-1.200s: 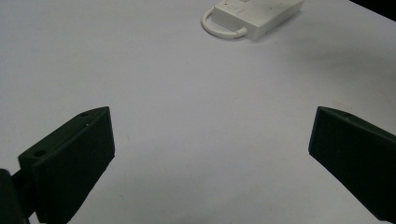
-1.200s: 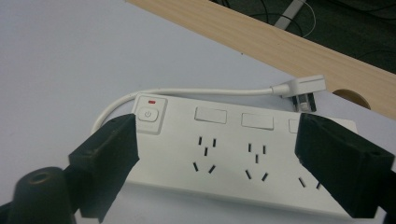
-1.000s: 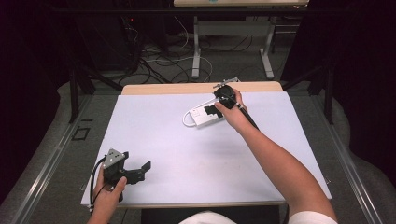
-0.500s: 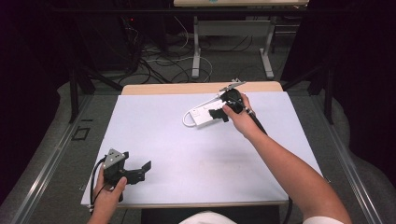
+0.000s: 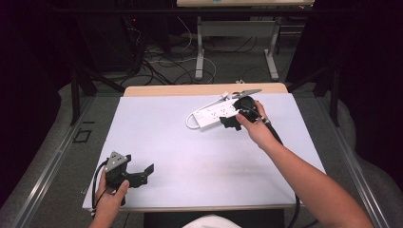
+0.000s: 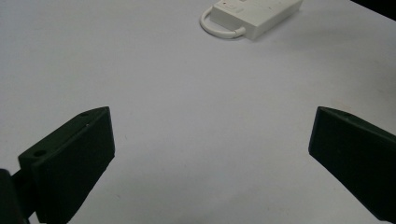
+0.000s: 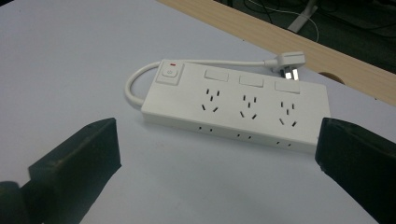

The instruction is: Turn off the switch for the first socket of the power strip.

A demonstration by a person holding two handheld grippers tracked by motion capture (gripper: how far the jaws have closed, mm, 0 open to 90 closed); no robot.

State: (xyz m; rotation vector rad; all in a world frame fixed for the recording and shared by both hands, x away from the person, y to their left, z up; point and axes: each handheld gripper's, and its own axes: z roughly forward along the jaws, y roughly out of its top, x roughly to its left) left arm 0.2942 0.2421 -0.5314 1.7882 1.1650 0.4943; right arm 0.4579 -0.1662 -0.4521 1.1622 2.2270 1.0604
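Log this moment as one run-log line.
right tongs: open, beside white plastic power strip | left tongs: open, idle at near edge | strip: flat on white table, ungrasped

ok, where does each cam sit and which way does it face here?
High view: above the person's side, facing forward and down on the table; both forearms, left gripper, right gripper.
Left gripper view: rides the left gripper, low over the table, open jaws; power strip far off.
Right gripper view: rides the right gripper, open jaws, power strip close.
Shared: the power strip shows in all three.
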